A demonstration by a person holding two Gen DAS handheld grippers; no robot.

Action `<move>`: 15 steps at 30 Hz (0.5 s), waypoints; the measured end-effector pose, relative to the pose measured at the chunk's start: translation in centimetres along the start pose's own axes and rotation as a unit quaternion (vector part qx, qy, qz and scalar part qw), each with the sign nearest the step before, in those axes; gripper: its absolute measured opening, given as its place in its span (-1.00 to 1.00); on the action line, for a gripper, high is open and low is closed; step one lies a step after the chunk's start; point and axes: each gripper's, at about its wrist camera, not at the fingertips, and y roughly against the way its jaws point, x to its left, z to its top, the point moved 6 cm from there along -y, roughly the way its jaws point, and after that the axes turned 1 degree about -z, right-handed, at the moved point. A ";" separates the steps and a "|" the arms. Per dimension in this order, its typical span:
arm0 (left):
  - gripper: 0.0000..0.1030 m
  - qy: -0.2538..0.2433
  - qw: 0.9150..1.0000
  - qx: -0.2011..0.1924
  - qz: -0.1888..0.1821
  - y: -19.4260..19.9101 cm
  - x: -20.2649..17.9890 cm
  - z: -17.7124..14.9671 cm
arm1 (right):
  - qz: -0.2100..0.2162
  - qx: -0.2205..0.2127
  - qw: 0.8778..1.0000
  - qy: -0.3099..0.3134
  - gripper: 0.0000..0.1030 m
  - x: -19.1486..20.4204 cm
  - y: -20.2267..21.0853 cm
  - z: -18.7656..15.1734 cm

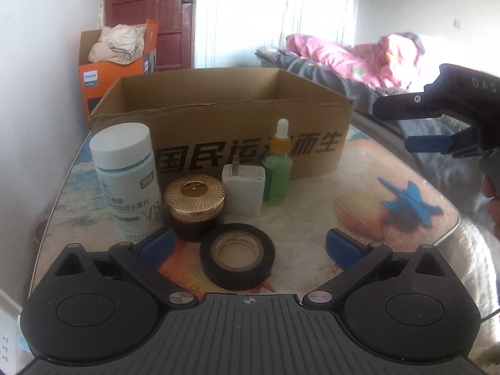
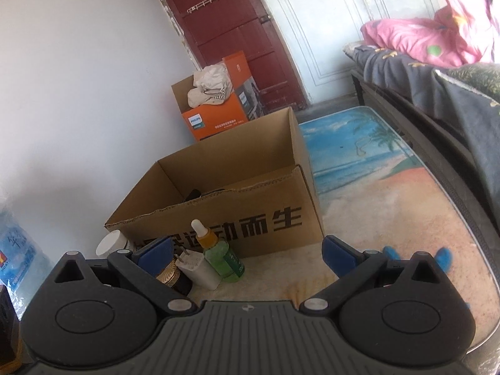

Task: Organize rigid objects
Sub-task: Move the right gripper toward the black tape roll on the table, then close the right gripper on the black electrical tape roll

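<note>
Left gripper point(image 1: 248, 247) sits low, fingers spread wide around a matte black tape roll point(image 1: 237, 261) before the cardboard box point(image 1: 218, 125). Right gripper point(image 2: 247, 256) hovers higher, likewise open, empty.

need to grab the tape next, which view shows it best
Left wrist: the tape lies flat and whole between the open left gripper fingers. The right wrist view doesn't show it at all.
</note>
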 end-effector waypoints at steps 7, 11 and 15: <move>0.93 -0.002 0.999 0.034 0.019 -1.4 0.0 -1.2 | 0.063 0.094 0.994 -0.005 0.70 2.0 -3.8 -2.6; 0.89 -0.005 0.999 0.044 0.014 -1.9 0.2 -1.2 | 0.070 0.133 0.988 0.025 0.48 3.7 -6.0 -4.0; 0.65 -0.012 0.998 0.061 0.011 -2.8 0.0 -1.5 | 0.073 0.156 0.984 0.050 0.19 4.8 -7.4 -4.7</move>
